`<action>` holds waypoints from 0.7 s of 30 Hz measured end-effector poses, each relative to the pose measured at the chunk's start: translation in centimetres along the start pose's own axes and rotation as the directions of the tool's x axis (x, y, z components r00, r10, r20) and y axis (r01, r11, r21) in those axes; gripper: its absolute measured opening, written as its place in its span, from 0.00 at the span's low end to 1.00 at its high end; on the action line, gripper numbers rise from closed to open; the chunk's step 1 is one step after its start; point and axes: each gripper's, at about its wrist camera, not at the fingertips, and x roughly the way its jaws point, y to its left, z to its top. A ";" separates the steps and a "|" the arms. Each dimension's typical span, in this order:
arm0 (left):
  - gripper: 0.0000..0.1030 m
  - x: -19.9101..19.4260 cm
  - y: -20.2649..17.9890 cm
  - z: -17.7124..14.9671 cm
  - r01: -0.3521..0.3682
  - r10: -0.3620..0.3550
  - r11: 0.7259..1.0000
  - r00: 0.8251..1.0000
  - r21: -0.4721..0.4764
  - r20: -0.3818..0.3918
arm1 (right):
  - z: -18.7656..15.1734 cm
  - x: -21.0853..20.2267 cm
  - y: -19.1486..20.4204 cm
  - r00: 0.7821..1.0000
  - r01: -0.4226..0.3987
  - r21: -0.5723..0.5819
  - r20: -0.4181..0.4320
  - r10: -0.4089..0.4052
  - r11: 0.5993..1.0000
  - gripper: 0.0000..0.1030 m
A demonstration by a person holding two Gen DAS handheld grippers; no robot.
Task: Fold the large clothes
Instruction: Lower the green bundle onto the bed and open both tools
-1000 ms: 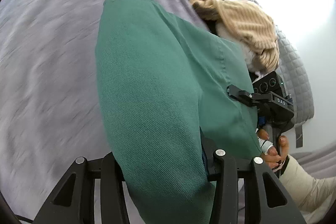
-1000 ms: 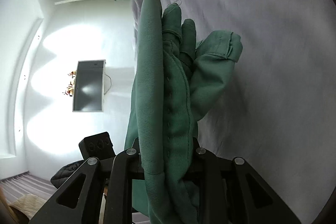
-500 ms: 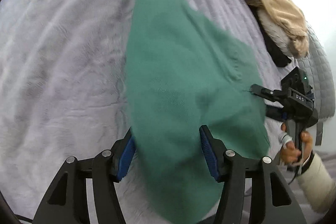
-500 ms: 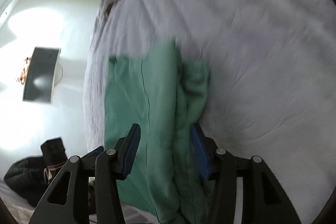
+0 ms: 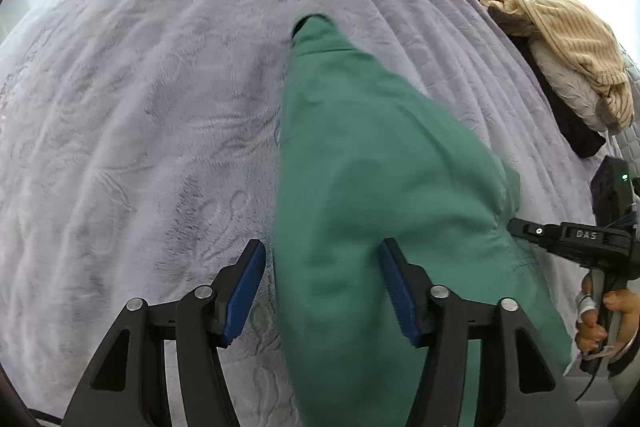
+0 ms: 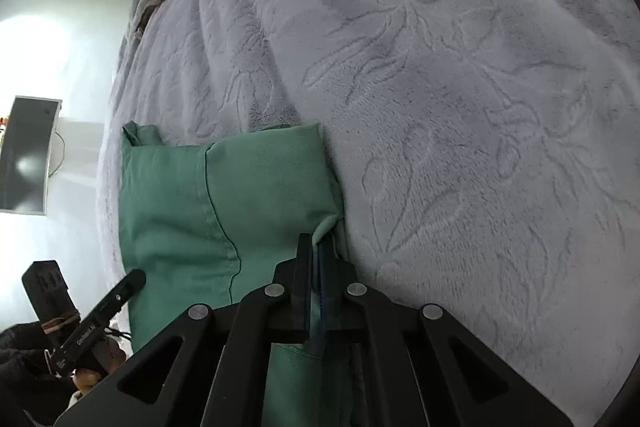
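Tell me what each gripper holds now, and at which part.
The right gripper is shut on a corner fold of the green garment. The left gripper holds nothing: its jaws are opening, with the garment between them.

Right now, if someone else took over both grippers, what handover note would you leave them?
Left gripper: jaws opening, pads clear of the green garment that lies between them.
Right gripper: shut on a corner fold of the green garment at its right edge.
Garment lies folded into a long strip on the lilac blanket. A tan striped garment sits on a pile at the far right edge.
Done: lengthwise fold laid down.
Left: probably release the right corner, fold the strip crosswise, smooth it.
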 end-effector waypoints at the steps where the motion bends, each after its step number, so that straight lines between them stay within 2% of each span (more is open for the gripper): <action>1: 0.63 0.0 0.0 0.0 -0.003 0.003 1.000 1.000 -0.007 0.002 | -0.4 -1.0 -0.3 1.000 0.019 -0.003 0.001 -0.019 1.000 0.04; 4: 0.63 -1.2 0.4 -0.5 -0.026 0.026 1.000 1.000 -0.014 -0.015 | -1.3 -4.4 0.4 0.998 0.061 -0.040 0.023 -0.060 0.997 0.04; 6: 0.63 -3.3 0.0 -1.3 -0.069 0.069 0.997 0.998 0.036 0.004 | -3.4 -6.6 1.3 0.998 0.046 -0.061 0.035 -0.044 0.997 0.04; 10: 0.63 -6.8 -0.6 -3.7 -0.045 0.046 0.996 0.999 0.077 -0.012 | -7.5 -10.0 3.1 1.000 0.004 -0.109 0.015 -0.002 0.994 0.04; 15: 0.63 -8.0 -1.9 -7.7 -0.036 0.044 0.994 0.997 0.106 -0.070 | -12.1 -10.3 5.3 0.999 0.007 -0.164 -0.034 -0.013 0.986 0.04; 17: 0.63 -7.6 -1.8 -9.5 -0.036 0.046 0.995 0.992 0.092 -0.114 | -13.9 -9.8 4.4 0.996 0.049 -0.162 -0.061 -0.060 0.986 0.04; 21: 0.63 -6.8 -0.9 -12.4 -0.036 0.044 0.997 0.989 0.064 -0.140 | -15.6 -8.5 2.2 0.983 0.153 -0.132 -0.085 -0.165 0.979 0.03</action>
